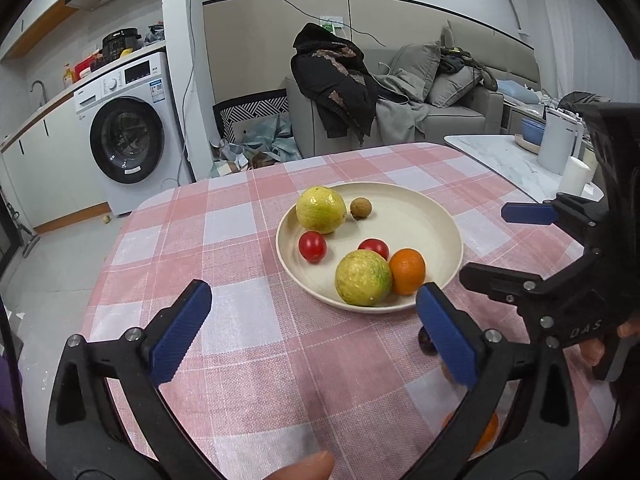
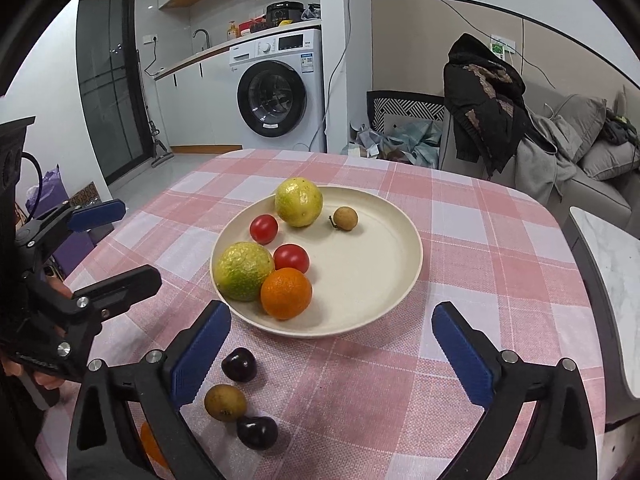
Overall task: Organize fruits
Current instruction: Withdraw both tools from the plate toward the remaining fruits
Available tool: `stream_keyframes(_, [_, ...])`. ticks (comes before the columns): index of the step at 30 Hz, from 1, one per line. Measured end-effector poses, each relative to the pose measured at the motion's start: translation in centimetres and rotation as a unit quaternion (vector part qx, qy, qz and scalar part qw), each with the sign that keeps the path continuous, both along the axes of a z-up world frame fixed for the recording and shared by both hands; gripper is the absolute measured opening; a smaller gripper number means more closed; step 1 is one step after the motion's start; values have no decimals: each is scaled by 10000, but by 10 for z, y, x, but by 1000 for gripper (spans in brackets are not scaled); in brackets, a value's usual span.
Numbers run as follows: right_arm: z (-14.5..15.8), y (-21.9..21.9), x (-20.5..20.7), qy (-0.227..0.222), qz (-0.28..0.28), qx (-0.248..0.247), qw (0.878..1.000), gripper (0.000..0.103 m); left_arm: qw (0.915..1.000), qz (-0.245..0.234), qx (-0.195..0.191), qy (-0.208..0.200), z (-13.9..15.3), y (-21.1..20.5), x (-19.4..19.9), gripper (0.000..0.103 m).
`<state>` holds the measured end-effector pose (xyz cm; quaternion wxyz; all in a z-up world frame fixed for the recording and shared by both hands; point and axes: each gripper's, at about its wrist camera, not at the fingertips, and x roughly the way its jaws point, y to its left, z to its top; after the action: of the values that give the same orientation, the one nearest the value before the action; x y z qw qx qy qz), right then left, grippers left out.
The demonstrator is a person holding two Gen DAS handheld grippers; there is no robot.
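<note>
On the pink checked tablecloth (image 2: 460, 220) sits a cream plate (image 2: 380, 264) holding two yellow-green fruits, two red tomatoes, an orange (image 2: 286, 293) and a small brown longan (image 2: 345, 218). Near the plate's near-left edge, on the cloth, lie two dark cherries (image 2: 239, 364) and a small brown fruit (image 2: 225, 402). The left gripper (image 1: 312, 328) and right gripper (image 2: 330, 354) both hang with jaws spread wide, nothing between them.
</note>
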<state>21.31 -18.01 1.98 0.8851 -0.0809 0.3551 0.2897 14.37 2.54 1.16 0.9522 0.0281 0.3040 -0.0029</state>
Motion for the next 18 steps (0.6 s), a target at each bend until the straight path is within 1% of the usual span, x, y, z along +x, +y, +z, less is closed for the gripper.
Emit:
stream_keyframes(4, [-4, -3, -6, 89, 38, -80, 9999, 103, 9999, 21, -112, 68, -2, 3, -14, 102])
stream_keyframes(12, [-3, -7, -23, 88, 133, -130, 9998, 103, 9995, 89, -286, 92, -4, 8, -38, 102])
stream_keyframes(18, [-3, -18, -37, 82, 150, -111, 9998, 103, 9995, -37, -289, 122, -5, 0, -54, 102])
